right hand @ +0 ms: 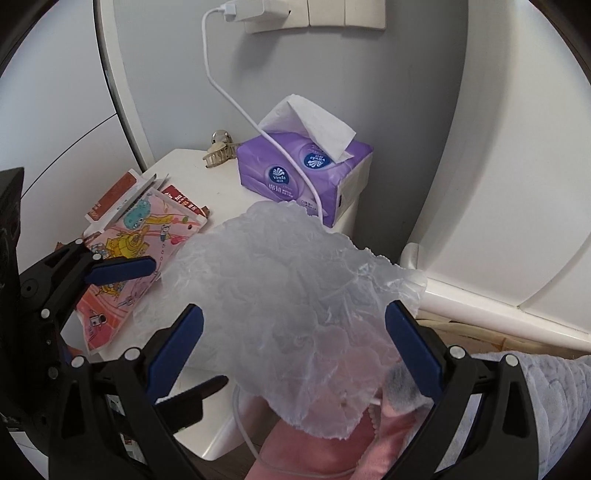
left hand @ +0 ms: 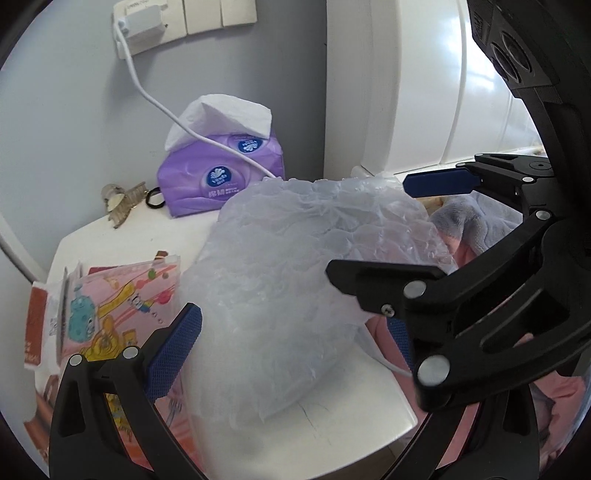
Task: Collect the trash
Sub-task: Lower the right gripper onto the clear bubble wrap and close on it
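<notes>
A: Plastic bag — crumpled, translucent, bluish — lies in the centre of both views, on the white bedside table, with one edge hanging past the table's edge over pink fabric.

B: Left gripper: state of the jaws?

A: Wide open, nothing held. In the left wrist view its blue pads stand on either side of the bag's near end; contact with the plastic cannot be confirmed.

B: Right gripper?

A: Also wide open and empty. In its own view the bag's lower lobe lies between the two blue pads. In the left wrist view it enters from the right of the frame, one finger over the bag, the other near the upper right.

B: Other items on the table?

A: Purple tissue pack, upper centre, one white tissue protruding. A white charger cable runs down from the wall socket at the top of the frame, crosses the pack and passes behind the bag. A hair claw lies just beside the pack — at its left. A pink cartoon-printed packet lies at the left, resting on red-and-white cards.

B: Lower right of the right wrist view?

A: Pale blue fleece, beside the pink fabric.
</notes>
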The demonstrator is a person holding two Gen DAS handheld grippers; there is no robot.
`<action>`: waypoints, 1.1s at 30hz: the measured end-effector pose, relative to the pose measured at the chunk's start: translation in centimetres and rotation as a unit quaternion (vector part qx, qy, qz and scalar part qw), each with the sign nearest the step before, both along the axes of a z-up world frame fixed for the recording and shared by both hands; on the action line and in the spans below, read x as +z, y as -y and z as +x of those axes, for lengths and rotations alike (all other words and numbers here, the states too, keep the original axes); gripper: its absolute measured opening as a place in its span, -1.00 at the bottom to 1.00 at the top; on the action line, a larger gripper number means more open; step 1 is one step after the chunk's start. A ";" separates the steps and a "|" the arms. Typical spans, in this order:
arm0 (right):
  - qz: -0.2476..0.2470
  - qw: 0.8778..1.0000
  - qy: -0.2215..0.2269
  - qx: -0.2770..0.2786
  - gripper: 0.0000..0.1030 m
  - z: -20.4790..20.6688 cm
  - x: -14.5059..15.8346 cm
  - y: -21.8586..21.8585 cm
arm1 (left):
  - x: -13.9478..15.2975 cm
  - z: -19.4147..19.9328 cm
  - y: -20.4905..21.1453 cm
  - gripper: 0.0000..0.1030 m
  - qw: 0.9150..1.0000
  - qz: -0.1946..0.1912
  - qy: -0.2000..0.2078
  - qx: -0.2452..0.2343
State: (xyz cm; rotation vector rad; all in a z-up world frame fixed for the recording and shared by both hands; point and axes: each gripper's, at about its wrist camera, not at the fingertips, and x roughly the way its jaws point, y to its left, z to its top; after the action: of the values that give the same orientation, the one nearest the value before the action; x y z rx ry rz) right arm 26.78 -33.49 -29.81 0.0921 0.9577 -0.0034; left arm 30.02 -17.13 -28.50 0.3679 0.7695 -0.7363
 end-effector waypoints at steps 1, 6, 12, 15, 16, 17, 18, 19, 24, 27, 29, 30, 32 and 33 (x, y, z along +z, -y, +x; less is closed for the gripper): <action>0.000 1.000 -0.001 0.000 0.87 0.1 -0.1 0.0 | -0.1 0.1 0.1 0.89 1.000 -0.001 -0.001 -0.003; 0.000 1.000 -0.005 -0.005 0.86 1.0 -0.7 0.3 | -0.9 0.9 0.9 0.89 1.000 0.002 -0.008 -0.017; 0.005 1.000 -0.014 -0.005 0.86 1.7 -1.5 0.7 | -1.5 1.8 1.5 0.89 1.000 -0.002 -0.004 -0.022; 0.011 1.000 -0.015 -0.009 0.86 1.7 -1.7 1.0 | -1.8 2.3 1.4 0.89 1.000 -0.008 -0.016 -0.021; 0.012 1.000 -0.014 -0.008 0.86 1.6 -1.7 1.0 | -2.0 2.4 1.4 0.88 1.000 -0.008 -0.019 -0.021; 0.013 1.000 -0.014 -0.007 0.86 1.6 -1.8 1.0 | -2.1 2.5 1.4 0.88 1.000 -0.007 -0.020 -0.021; 0.014 1.000 -0.015 -0.006 0.86 1.7 -1.8 1.1 | -2.2 2.7 1.5 0.88 1.000 -0.005 -0.020 -0.022; 0.014 1.000 -0.015 -0.006 0.86 1.7 -1.9 1.1 | -2.4 2.8 1.5 0.87 0.999 -0.004 -0.021 -0.024; 0.021 1.000 -0.017 -0.007 0.38 1.6 -2.1 1.4 | -2.8 3.2 1.7 0.48 1.000 0.000 -0.020 -0.024; 0.023 1.000 -0.019 -0.002 0.31 1.6 -2.2 1.3 | -3.1 3.4 1.8 0.39 0.999 -0.001 -0.027 -0.027; 0.020 1.000 -0.021 0.001 0.20 1.6 -2.3 1.2 | -3.2 3.3 1.8 0.33 0.999 0.002 -0.028 -0.028; 0.020 1.000 -0.022 0.001 0.16 1.5 -2.4 1.2 | -3.3 3.4 1.8 0.26 0.999 0.000 -0.030 -0.028; 0.020 1.000 -0.023 -0.001 0.02 1.5 -2.6 1.3 | -3.4 3.6 1.7 0.20 0.999 -0.005 -0.035 -0.027; 0.020 0.999 -0.025 -0.002 -0.01 1.5 -2.7 1.4 | -3.5 3.6 1.8 0.18 0.999 -0.005 -0.035 -0.028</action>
State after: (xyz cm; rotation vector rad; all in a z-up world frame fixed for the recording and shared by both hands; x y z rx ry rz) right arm 28.26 -34.86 -32.50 0.1321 1.0079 0.0095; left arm 33.64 -18.91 -32.01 0.3571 0.8238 -0.8078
